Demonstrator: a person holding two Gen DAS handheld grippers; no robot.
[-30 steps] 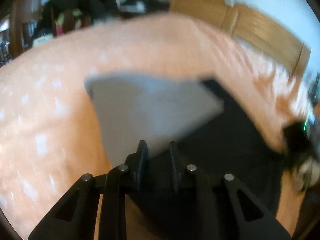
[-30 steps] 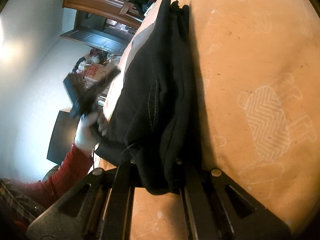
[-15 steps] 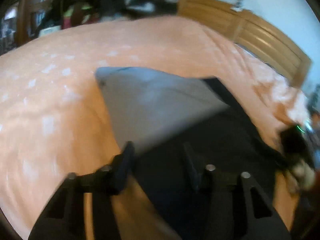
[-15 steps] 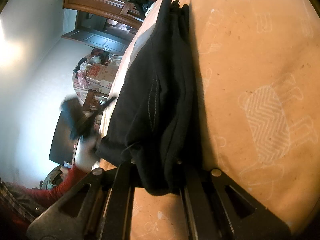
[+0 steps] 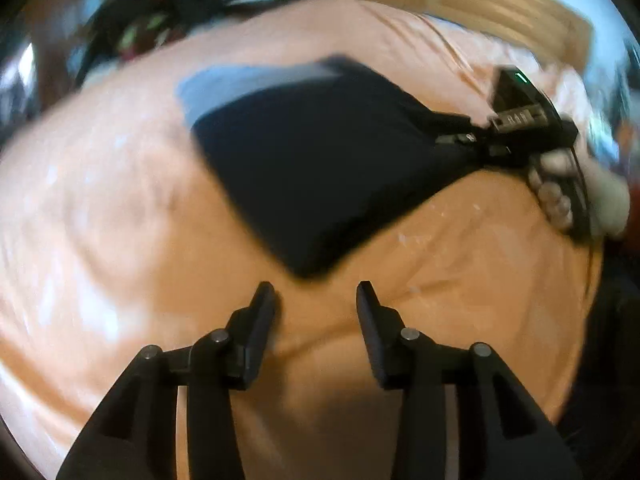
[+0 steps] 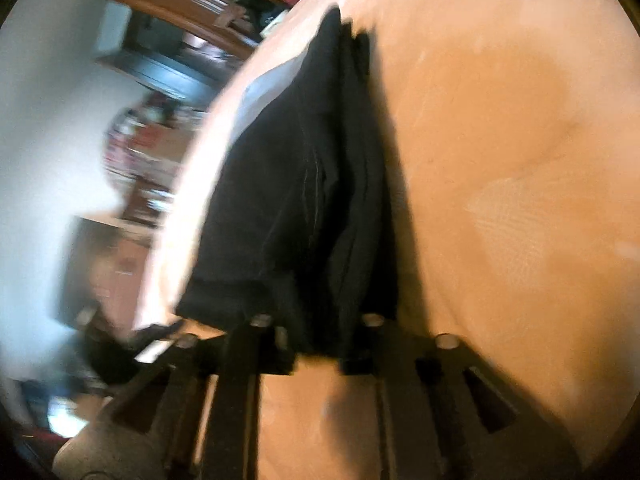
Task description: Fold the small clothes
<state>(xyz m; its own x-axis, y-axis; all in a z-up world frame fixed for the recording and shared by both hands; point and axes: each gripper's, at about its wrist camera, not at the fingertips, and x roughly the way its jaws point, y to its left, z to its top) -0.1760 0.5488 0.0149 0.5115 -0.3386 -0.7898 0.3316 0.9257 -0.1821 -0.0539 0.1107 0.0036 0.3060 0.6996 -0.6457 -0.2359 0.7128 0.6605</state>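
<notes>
A small black garment (image 5: 320, 160) lies folded on the orange bedsheet (image 5: 120, 220), with a strip of its grey lining (image 5: 240, 80) showing along the far edge. My left gripper (image 5: 316, 296) hovers open just short of the garment's near corner, holding nothing. In the left wrist view my right gripper (image 5: 476, 138) pinches the garment's right corner, a hand behind it. The right wrist view shows the black garment (image 6: 312, 200) bunched between the fingers of my right gripper (image 6: 318, 350), which is shut on it.
A wooden headboard (image 5: 460, 0) runs along the far side of the bed. A pile of dark and red clothes (image 5: 180, 12) sits beyond the far left edge. The right wrist view shows a wooden wardrobe (image 6: 180, 0) and cluttered boxes (image 6: 140, 148) off the bed.
My left gripper let go of the grey flap, opened and drew back off the garment. The flap dropped flat, leaving black on top. The right gripper kept its hold.
</notes>
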